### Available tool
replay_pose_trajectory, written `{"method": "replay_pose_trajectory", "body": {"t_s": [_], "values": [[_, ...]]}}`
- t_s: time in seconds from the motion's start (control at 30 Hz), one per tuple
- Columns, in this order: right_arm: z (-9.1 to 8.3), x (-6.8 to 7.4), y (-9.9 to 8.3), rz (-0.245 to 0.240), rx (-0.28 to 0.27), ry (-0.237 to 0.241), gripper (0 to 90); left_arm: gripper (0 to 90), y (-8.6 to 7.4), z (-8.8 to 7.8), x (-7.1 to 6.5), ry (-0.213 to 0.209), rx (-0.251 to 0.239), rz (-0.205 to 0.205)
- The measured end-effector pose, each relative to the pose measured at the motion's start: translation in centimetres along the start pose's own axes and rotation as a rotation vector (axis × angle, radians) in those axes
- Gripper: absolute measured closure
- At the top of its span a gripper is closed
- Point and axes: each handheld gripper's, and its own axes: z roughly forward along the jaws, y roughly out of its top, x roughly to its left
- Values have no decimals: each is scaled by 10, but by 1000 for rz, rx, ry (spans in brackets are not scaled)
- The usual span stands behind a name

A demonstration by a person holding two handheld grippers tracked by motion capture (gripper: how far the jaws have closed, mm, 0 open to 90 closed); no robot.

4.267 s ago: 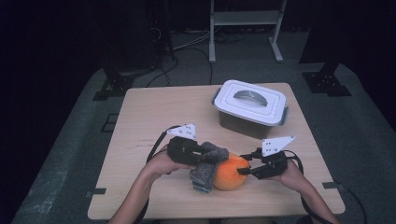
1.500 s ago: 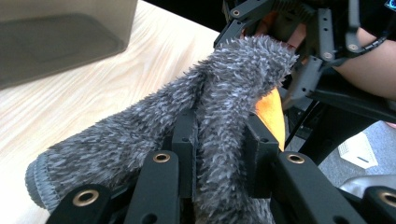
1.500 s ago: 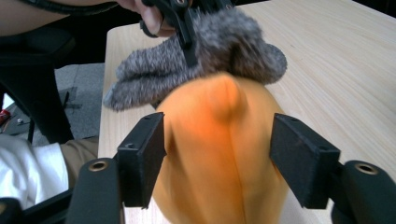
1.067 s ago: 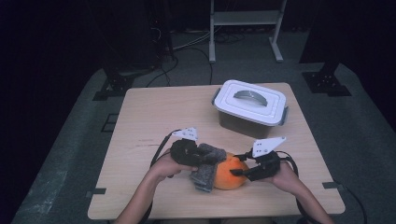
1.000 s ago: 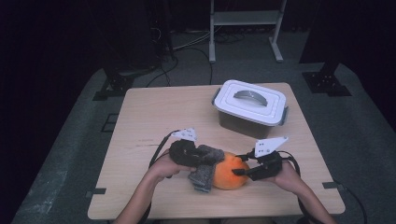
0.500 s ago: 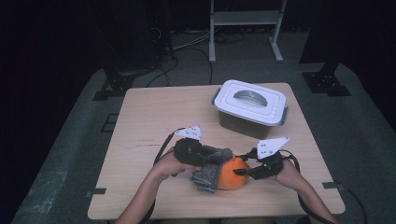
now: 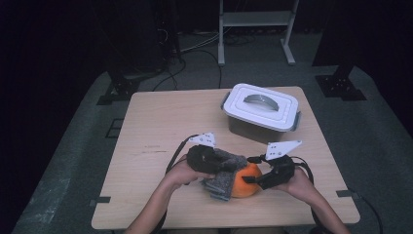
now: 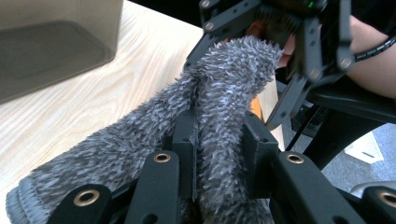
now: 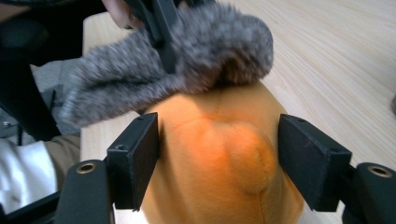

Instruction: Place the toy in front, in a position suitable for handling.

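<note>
- Orange plush toy near table front edge, between both grippers; long axis not readable (rounded lump).
- Grey fuzzy cloth draped on toy's left side, running from left gripper toward the right one.
- Left jaws clamped tight on cloth.
- Right gripper jaws just opened wide, straddling toy; left pad touching, right pad apart.
- Since a second ago: toy unmoved.

I count one orange plush toy, one grey fuzzy cloth, one lidded white box, all on one bench.
</note>
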Motion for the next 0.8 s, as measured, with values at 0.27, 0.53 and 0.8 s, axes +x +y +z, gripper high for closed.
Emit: {"method": "replay_pose_trajectory", "body": {"t_s": [0.27, 0.53, 0.8], "values": [[4, -5, -8, -49, -22, 42, 573, 706, -3, -16, 1, 6, -19, 1], [8, -9, -1, -102, -75, 141, 611, 706, 2, -41, -3, 16, -37, 25], [24, -6, 7, -172, -78, 235, 609, 705, -2, -29, -3, -4, 15, 34]]}}
